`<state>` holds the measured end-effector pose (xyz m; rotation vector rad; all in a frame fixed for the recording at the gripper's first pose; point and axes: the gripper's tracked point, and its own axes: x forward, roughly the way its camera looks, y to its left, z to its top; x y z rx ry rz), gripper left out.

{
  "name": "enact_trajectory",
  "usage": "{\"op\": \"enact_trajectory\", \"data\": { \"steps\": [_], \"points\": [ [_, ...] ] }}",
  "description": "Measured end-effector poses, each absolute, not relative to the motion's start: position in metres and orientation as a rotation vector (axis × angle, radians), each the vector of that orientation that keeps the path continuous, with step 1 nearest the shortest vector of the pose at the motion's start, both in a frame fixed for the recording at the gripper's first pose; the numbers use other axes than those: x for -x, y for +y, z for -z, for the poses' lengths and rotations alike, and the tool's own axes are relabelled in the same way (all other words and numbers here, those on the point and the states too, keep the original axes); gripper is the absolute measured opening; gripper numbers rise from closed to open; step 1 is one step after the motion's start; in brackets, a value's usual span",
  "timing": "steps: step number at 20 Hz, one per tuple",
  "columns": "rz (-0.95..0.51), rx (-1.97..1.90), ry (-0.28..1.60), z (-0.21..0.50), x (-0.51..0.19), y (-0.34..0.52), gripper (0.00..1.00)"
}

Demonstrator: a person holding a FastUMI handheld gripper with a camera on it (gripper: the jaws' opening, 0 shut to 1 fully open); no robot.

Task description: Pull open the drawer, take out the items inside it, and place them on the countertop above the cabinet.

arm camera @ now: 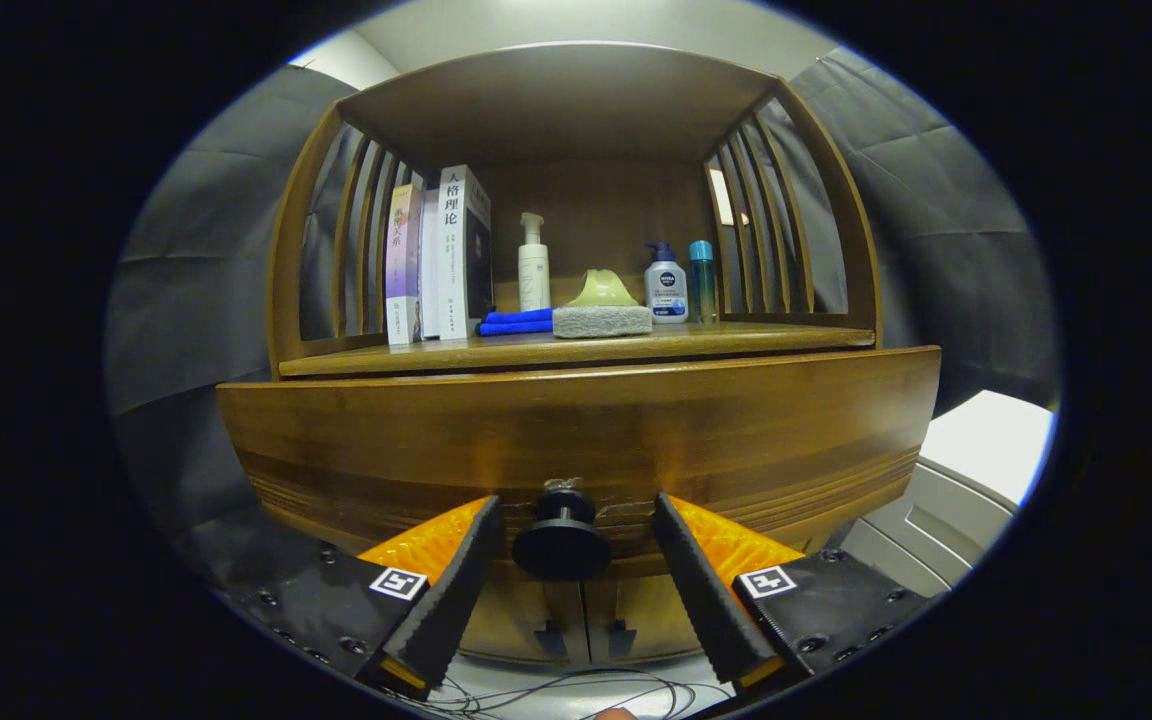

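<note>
The claw [569,535] is held spread apart, and the round black knob [562,546] of the drawer [576,440] is framed between its two fingers, neither finger being pressed on it; a gap is seen on both sides of the knob. Below the knob, two cabinet doors [581,620] with small dark handles are made out, and thin cables [556,695] are strewn on the floor beneath. The drawer front itself is seen as a broad band of dark wood right behind the fingertips; whether it is fully shut cannot be told, and its contents are hidden from here. Just above it, the wooden desk [736,342] is spotted, and it is well stocked: upright books [436,255] are lined up at the left, a folded blue cloth [516,321] is laid beside them, a white pump bottle [533,265] is stood behind, a grey sponge [602,320] with a greenish item [602,290] on top is set in the middle, and a white-and-blue bottle [666,283] plus a slim teal bottle [702,280] are placed at the right. Slatted side panels [756,220] are seen flanking the alcove, roofed over by a wooden top
</note>
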<state>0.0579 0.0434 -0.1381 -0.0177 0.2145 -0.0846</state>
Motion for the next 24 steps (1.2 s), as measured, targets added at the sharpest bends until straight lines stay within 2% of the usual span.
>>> {"op": "enact_trajectory", "data": {
  "steps": [18,24],
  "points": [
    [0.085,0.026,0.212,0.141,-0.116,0.039,0.98],
    [0.087,0.05,0.199,0.141,-0.117,0.039,0.98]
  ]
}}
